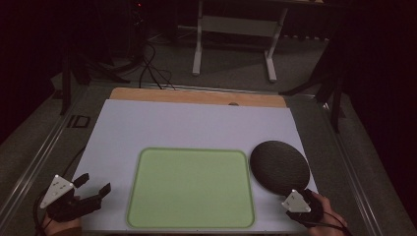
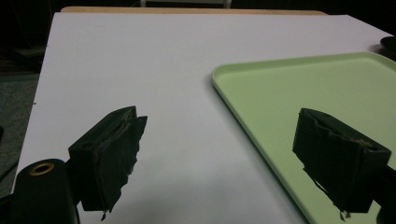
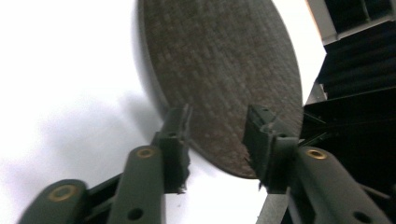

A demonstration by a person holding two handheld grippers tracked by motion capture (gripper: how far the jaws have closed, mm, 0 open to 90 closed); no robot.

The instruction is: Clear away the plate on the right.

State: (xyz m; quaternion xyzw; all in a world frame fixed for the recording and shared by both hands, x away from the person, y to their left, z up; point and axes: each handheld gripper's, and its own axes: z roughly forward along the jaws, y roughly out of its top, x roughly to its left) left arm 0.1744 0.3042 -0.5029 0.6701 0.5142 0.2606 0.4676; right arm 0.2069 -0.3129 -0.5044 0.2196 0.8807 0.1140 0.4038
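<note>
A dark round woven-textured plate [image 1: 279,166] lies on the white board at the right, beside a light green tray [image 1: 192,150]. My right gripper [image 1: 296,195] sits at the plate's near edge. In the right gripper view the plate [image 3: 219,60] has its rim running between the jaws of that gripper [image 3: 217,122]: one finger [image 3: 176,135] stands off the rim, the other finger [image 3: 261,140] over the plate's face, with a gap still showing. My left gripper [image 1: 94,184] rests at the board's near left corner, open [image 2: 222,119] with nothing between its jaws; the tray's rim [image 2: 219,79] is just to its right.
The white board [image 1: 187,123] covers the table, with a wooden strip [image 1: 196,96] along its far edge. Beyond it stands a white table frame [image 1: 233,29] on the dark floor, with cables [image 1: 152,73]. Dark stands flank the table on both sides.
</note>
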